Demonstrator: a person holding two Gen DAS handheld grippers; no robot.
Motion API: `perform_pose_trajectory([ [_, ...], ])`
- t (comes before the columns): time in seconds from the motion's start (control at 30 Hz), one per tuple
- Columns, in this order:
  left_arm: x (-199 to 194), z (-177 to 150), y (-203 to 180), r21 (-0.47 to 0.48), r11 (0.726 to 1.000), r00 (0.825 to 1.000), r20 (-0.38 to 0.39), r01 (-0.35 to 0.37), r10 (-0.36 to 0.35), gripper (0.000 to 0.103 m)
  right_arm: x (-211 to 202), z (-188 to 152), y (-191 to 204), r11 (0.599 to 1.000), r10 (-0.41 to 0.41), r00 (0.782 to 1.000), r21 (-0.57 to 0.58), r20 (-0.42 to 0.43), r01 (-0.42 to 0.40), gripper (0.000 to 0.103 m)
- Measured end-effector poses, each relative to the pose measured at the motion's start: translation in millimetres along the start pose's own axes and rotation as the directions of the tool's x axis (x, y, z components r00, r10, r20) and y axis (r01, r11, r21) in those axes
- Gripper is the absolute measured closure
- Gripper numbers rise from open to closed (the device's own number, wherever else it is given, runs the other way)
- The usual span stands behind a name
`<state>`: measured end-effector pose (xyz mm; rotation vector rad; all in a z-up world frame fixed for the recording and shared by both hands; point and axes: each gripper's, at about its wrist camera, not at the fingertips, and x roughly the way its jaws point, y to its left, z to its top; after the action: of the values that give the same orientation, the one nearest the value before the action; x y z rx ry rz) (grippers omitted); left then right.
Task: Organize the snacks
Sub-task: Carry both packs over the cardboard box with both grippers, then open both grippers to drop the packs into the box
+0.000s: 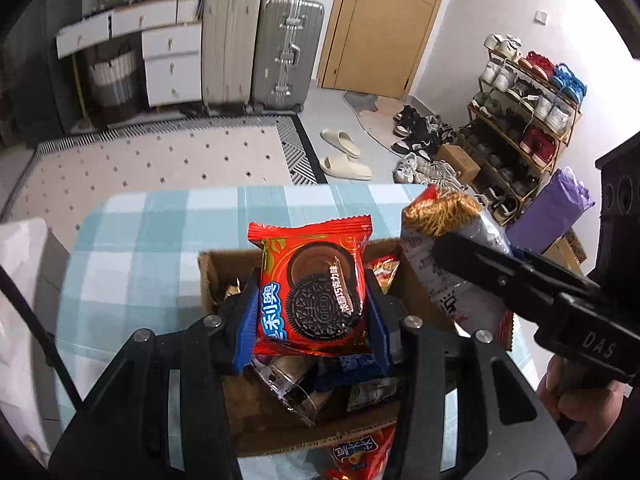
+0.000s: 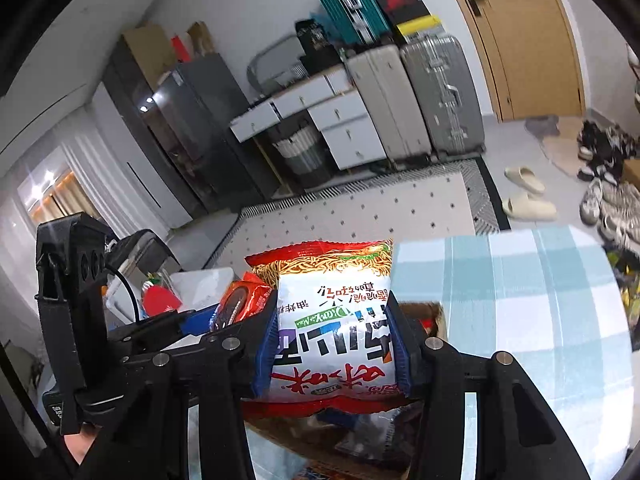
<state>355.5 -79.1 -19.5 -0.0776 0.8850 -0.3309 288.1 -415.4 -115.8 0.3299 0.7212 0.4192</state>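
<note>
My left gripper (image 1: 314,312) is shut on a red Oreo packet (image 1: 312,284), pinched between its blue pads and held over an open cardboard box (image 1: 212,268) with several snack packets inside. My right gripper (image 2: 334,344) is shut on a white and red noodle bag (image 2: 332,320), held above the same box (image 2: 434,314). In the left wrist view the noodle bag (image 1: 452,248) and the right gripper's black body sit at the right. In the right wrist view the Oreo packet (image 2: 240,300) shows at the left, beside the left gripper's body.
The box stands on a table with a blue checked cloth (image 1: 152,232). A red snack bag (image 1: 360,456) lies at the box's near edge. Beyond the table are a dotted rug (image 1: 160,164), suitcases (image 1: 260,48), a drawer unit and a shoe rack (image 1: 524,112). A person's hand (image 1: 580,404) grips the right tool.
</note>
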Motion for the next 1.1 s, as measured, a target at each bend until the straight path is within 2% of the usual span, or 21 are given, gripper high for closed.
perform_pose_trajectory([
  [0.2,45,-18,23,-0.037,0.999,0.999,-0.046,0.004,-0.006,0.06,23,-15,-15,1.0,-0.028,0.998,-0.01,-0.055,0.027,0.055],
  [0.43,48,-16,24,-0.005,1.0,0.999,-0.049,-0.001,0.0,0.059,33,-21,-13,0.998,-0.042,0.997,-0.053,-0.068,0.039,0.053],
  [0.63,31,-20,26,-0.001,1.0,0.999,-0.051,-0.011,0.011,0.055,24,-21,-3,0.995,-0.043,0.998,-0.093,-0.041,0.039,0.051],
  [0.77,11,-27,27,-0.004,1.0,1.0,-0.014,-0.014,0.014,0.043,7,-20,6,0.992,-0.041,0.999,-0.119,-0.005,0.04,0.05],
  [0.87,-7,-34,20,0.028,0.999,0.999,0.023,-0.032,0.032,0.041,-7,-22,17,0.989,-0.035,0.999,-0.146,0.009,0.036,0.049],
  [0.93,-19,-40,13,0.057,0.997,0.998,0.042,-0.049,0.046,0.037,-14,-23,22,0.987,-0.033,0.999,-0.156,0.019,0.036,0.045],
  [1.0,-32,-45,6,0.073,0.996,0.998,0.05,-0.051,0.047,0.036,-21,-26,27,0.987,-0.023,0.999,-0.16,0.026,0.027,0.036],
  [1.1,-55,-52,-2,0.079,0.996,0.996,0.087,-0.04,0.033,0.029,-35,-29,36,0.984,-0.007,0.999,-0.178,0.048,0.016,0.036],
])
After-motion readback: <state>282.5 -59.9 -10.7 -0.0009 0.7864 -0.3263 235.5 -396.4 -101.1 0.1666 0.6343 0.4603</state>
